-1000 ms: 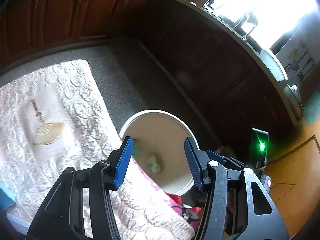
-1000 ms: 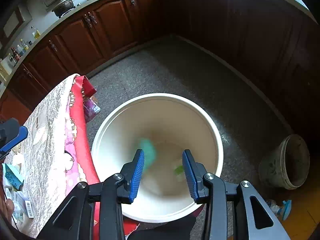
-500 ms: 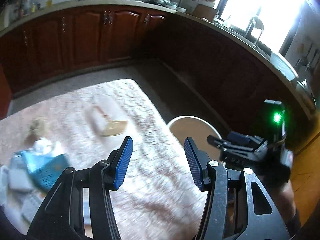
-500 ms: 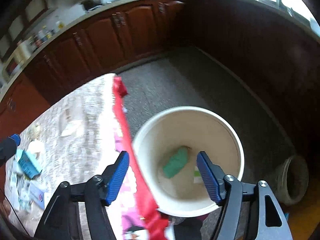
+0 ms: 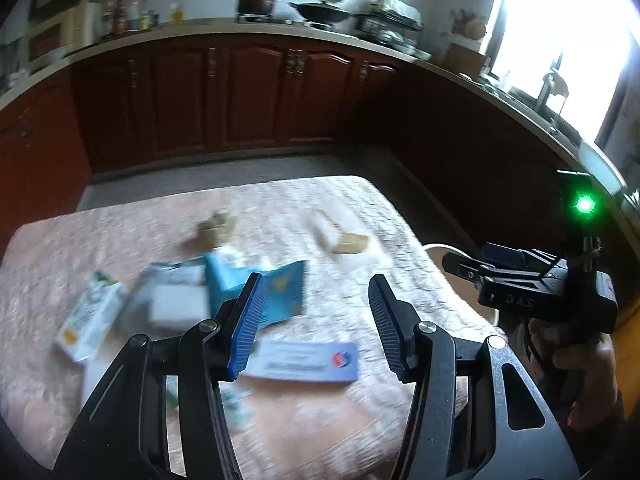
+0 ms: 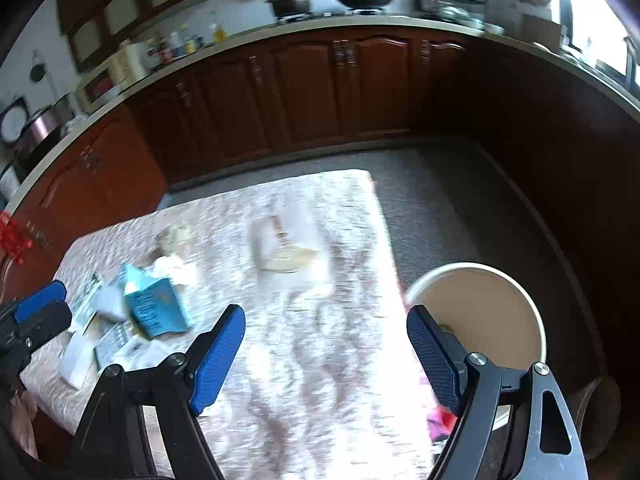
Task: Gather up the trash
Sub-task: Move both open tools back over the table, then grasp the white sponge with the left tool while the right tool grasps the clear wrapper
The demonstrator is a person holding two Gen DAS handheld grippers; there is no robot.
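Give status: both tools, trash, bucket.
Left tool open, empty. Right tool opening, nothing between. Trash pile on table; bucket beside it. Path clear.

Motion blur smears the litter pile (image 5: 192,300); labels unreadable.

Both views swing away from the white bucket (image 6: 476,312) toward the table (image 5: 280,208). A second ago the bucket filled the right wrist view under the right gripper (image 6: 326,350); now it sits at that view's right edge, beside the table, and the gripper hangs over the cloth. Its jaws are opening, much wider than before, with nothing between them. The left gripper (image 5: 316,322), earlier above the bucket's rim, now points at the pile of trash on the table: a blue packet (image 5: 276,288), a white carton (image 5: 90,316) and a flat card (image 5: 304,362).
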